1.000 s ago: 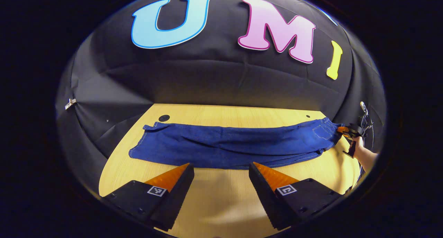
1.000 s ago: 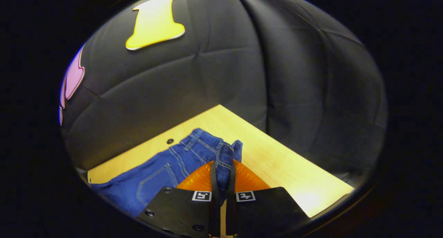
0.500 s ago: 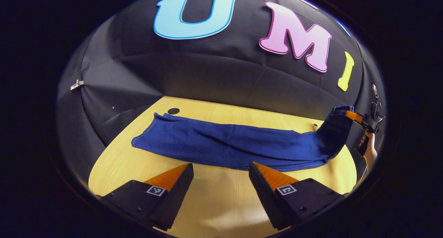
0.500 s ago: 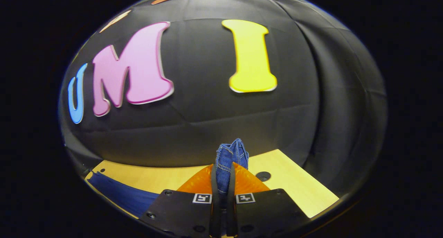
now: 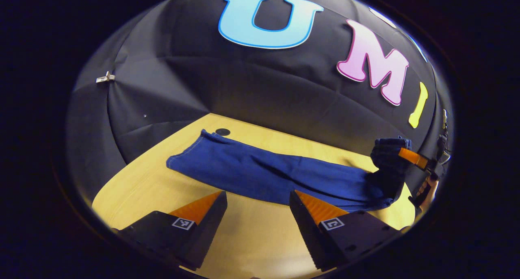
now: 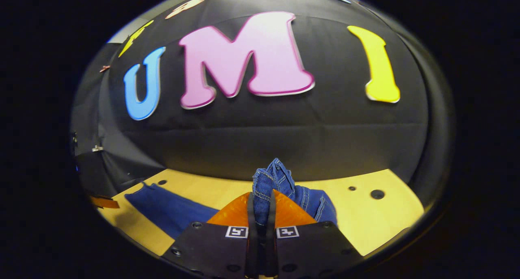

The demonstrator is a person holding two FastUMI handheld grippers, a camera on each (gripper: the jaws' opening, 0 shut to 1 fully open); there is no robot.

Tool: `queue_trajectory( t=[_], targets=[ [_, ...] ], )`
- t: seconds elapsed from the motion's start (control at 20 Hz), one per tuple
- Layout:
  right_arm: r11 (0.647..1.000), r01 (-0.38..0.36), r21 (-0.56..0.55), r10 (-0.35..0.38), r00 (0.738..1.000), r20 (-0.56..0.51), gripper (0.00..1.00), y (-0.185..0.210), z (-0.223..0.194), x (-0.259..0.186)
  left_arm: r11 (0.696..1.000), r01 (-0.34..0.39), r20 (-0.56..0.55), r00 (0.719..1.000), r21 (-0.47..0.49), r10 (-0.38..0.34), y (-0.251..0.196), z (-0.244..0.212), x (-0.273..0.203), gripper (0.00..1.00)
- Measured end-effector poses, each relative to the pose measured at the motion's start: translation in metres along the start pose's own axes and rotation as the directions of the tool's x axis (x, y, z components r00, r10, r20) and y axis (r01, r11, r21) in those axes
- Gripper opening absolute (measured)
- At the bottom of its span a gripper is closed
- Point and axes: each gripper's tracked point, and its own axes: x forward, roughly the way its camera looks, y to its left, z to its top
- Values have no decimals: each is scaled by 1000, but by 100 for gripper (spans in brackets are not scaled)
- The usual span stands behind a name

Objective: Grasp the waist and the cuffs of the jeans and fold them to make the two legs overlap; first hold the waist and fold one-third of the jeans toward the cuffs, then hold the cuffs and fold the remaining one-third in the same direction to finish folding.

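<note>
Blue jeans [image 5: 276,175] stretched lengthwise across a wooden table [image 5: 252,238], legs apparently already overlapped. Right gripper [image 6: 260,214] clenched on the waist [image 6: 271,181], denim bunched upright between its fingers and lifted off the table (likely to carry the first third over toward the cuffs). Cuffs [image 5: 191,155] lying flat at the far left, well apart from the waist. Left gripper [image 5: 256,200] released, fingers spread and holding nothing, hovering just near of the jeans' middle, perhaps ready to steady the fold.
</note>
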Motion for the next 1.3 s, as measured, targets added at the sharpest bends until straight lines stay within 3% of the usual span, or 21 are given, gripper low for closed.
queue_trajectory(
  t=[0.2,0.3,0.35,0.45,0.55,0.65,0.8,1.0,1.15,1.3],
  targets=[
    [994,-60,-96,52,995,-87,11,12,-53,-3,999,-43,37,998,18,42,43,7,18,97],
    [991,-103,-80,92,987,-134,14,42,-81,1,996,-76,62,995,38,73,62,17,31,97],
    [992,-123,-35,116,979,-169,26,64,-99,-2,995,-91,76,993,51,87,71,22,38,97],
    [987,-157,33,160,960,-230,63,85,-119,-11,991,-114,83,991,65,109,88,31,55,96],
    [993,-119,-6,114,961,-251,100,79,-125,-20,989,-138,76,988,52,134,103,38,72,96],
    [998,-63,-32,54,974,-221,100,64,-114,-30,989,-142,80,987,48,138,117,47,90,96],
    [1000,-30,3,30,977,-213,99,46,-103,-48,982,-166,61,985,85,161,148,52,118,96],
    [996,87,-15,-88,971,-222,100,-9,-108,-60,981,-174,-58,982,81,179,186,35,156,97],
    [987,160,19,-152,964,-218,99,-38,-110,-70,988,-146,-99,984,42,149,188,34,167,96],
    [982,188,15,-181,960,-213,99,-53,-110,-80,988,-124,-148,979,96,137,187,25,173,94]
  ],
)
